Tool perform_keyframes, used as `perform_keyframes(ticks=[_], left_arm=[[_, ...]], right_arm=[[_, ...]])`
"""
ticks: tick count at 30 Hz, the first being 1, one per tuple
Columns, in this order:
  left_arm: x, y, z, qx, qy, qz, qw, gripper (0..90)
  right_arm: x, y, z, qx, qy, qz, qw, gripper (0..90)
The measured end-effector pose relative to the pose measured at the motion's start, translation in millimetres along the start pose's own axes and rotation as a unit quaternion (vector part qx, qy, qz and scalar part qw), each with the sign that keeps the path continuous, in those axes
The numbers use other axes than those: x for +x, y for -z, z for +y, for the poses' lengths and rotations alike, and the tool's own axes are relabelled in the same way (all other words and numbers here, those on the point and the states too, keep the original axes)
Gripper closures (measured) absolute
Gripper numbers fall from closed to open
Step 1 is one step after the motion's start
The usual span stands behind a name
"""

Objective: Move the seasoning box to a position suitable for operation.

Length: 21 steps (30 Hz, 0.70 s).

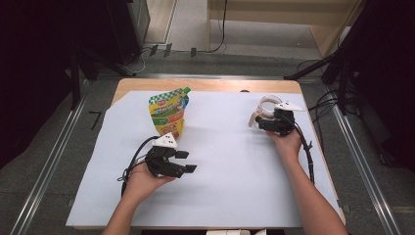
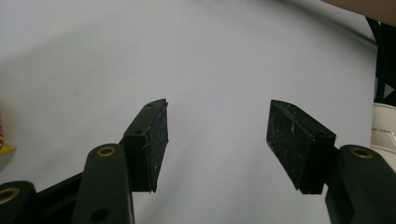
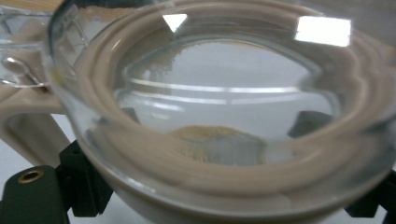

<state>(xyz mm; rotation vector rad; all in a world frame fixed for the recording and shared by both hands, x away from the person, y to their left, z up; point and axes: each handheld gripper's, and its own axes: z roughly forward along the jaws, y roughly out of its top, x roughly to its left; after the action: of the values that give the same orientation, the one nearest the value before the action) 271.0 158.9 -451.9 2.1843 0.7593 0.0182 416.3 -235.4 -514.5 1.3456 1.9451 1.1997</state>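
A green, yellow and orange pouch (image 1: 169,111) stands at the back left of the white sheet (image 1: 235,166); its yellow edge (image 2: 3,142) shows in the left gripper view. Just in front of it, my left gripper (image 1: 188,161) (image 2: 217,135) lies low over the sheet, pointing right, open with nothing between its pads. At the back right stands a clear glass jar (image 1: 268,105) (image 3: 224,79) with a beige ring and clasp. My right gripper (image 1: 261,122) (image 3: 217,122) reaches it with one jaw on each side. The glass hides whether the pads press on it.
The sheet covers a wooden table whose bare edge (image 1: 205,85) shows at the back. A white object (image 2: 384,130) sits at the right border of the left gripper view. Dark stands and cables ring the table on the floor.
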Motion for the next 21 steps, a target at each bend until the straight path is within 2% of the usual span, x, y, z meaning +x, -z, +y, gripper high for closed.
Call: perform_keyframes(ticks=[4, 7, 9, 12, 16, 19, 20, 21], left_arm=[[0.7, 0.5, 0.0, -0.001, 0.003, 0.001, 1.0, 39.3], [0.8, 1.1, 0.0, -0.003, 0.004, 0.0, 1.0, 39.4], [1.3, 1.4, -0.1, -0.003, 0.005, 0.0, 1.0, 39.1], [2.5, 1.4, 0.0, -0.002, 0.014, -0.003, 0.9999, 39.2], [2.6, 1.5, 0.4, -0.003, 0.012, -0.004, 0.9999, 39.2], [1.6, 0.9, 1.5, -0.004, 0.012, -0.005, 0.9999, 39.2], [1.5, 0.5, 1.8, -0.003, 0.01, -0.005, 0.9999, 39.3], [1.5, 0.3, 2.1, -0.002, 0.008, -0.005, 0.9999, 39.3]], right_arm=[[4.2, 2.4, 1.6, -0.002, 0.006, 0.004, 1.0, 11.9], [9.5, 6.7, 4.3, -0.004, 0.003, 0.013, 0.9999, 12.0], [15.8, 12.6, 6.4, -0.006, 0.01, 0.021, 0.9997, 12.0], [19.1, 16.8, 6.6, -0.008, 0.009, 0.027, 0.9996, 12.0], [26.9, 25.7, 6.2, -0.008, 0.005, 0.038, 0.9992, 12.0], [35.6, 31.9, 6.4, -0.006, 0.016, 0.047, 0.9988, 12.0], [42.3, 36.8, 6.1, -0.01, 0.023, 0.055, 0.9982, 12.0], [42.3, 36.8, 6.1, -0.01, 0.023, 0.055, 0.9982, 12.0]])
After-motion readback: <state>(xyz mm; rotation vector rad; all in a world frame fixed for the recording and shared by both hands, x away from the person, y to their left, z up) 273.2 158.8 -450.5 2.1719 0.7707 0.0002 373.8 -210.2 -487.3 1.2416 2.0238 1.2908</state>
